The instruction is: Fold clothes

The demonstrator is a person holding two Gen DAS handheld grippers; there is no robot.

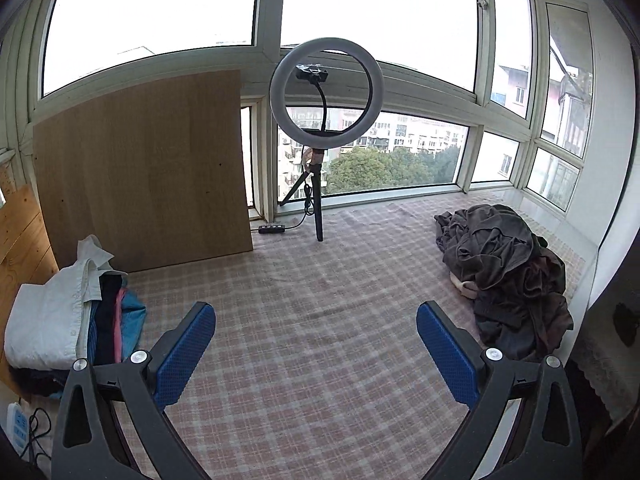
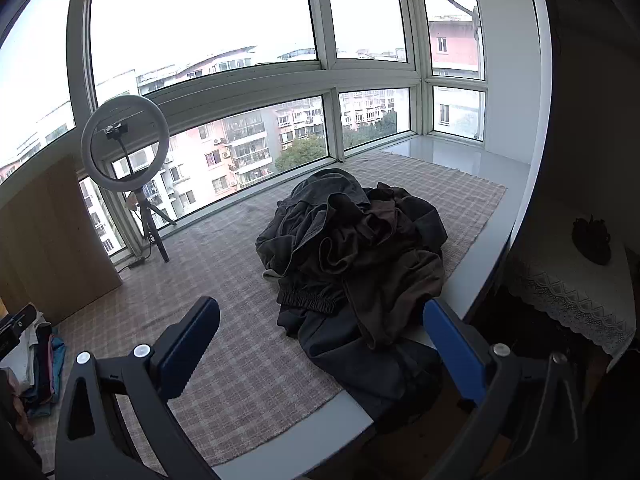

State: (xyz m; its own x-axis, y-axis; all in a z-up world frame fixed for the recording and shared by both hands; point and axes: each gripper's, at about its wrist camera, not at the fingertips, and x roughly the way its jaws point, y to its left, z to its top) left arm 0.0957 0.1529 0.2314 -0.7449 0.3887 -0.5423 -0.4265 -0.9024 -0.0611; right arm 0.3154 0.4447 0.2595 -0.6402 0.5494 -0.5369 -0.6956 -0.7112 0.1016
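Note:
A rumpled pile of dark clothes (image 1: 508, 272) lies at the right of the checked cloth (image 1: 312, 320); in the right wrist view the pile (image 2: 360, 256) sits just ahead, grey, brown and black garments tangled together. My left gripper (image 1: 316, 320) hovers open over the bare checked cloth, well left of the pile, nothing between its blue pads. My right gripper (image 2: 320, 320) is open too, its fingers spread either side of the pile's near edge, above a black elastic waistband (image 2: 312, 300). A stack of folded clothes (image 1: 68, 316) with a white shirt on top rests at the far left.
A ring light on a tripod (image 1: 324, 120) stands at the back by the window, its cable and switch (image 1: 272, 229) on the cloth. A wooden board (image 1: 148, 176) leans at the back left. A power strip (image 1: 16, 428) lies low left. A lace-covered table (image 2: 576, 288) stands right.

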